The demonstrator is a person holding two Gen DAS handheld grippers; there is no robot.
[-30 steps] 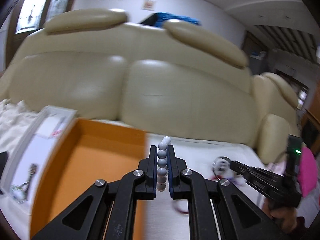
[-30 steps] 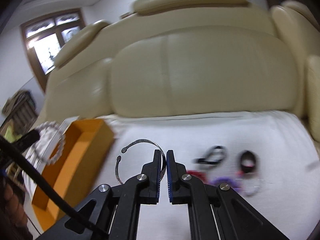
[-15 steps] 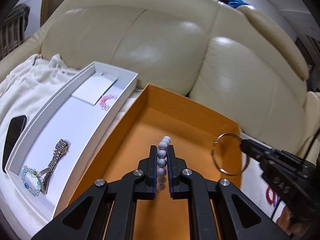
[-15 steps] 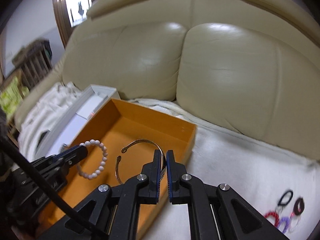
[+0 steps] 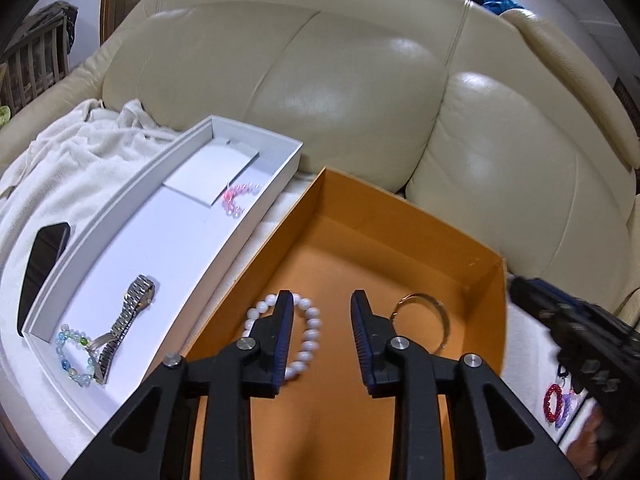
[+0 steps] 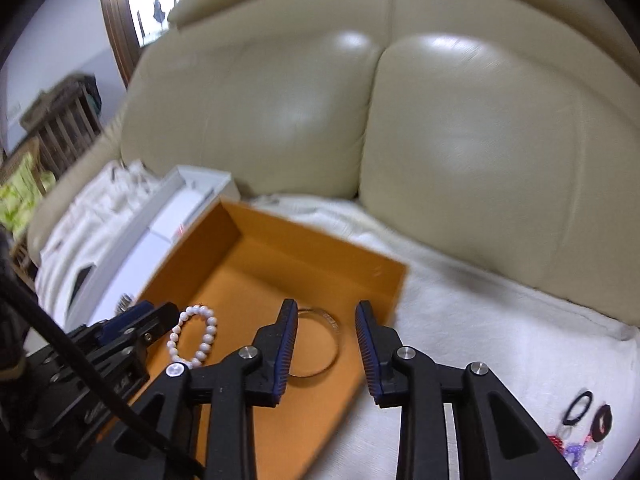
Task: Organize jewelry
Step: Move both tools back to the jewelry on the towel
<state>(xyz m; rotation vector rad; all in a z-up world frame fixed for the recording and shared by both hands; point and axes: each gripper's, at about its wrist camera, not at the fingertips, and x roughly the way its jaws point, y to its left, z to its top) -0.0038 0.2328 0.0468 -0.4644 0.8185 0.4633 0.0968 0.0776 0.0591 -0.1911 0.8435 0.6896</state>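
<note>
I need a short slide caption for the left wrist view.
Left gripper jaws opening above the orange box, where white bead bracelet and metal bangle lie.

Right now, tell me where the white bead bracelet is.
The white bead bracelet lies on the floor of the orange box, partly hidden behind the left claw's left finger in the left wrist view, with the silver bangle beside it on the right.
</note>
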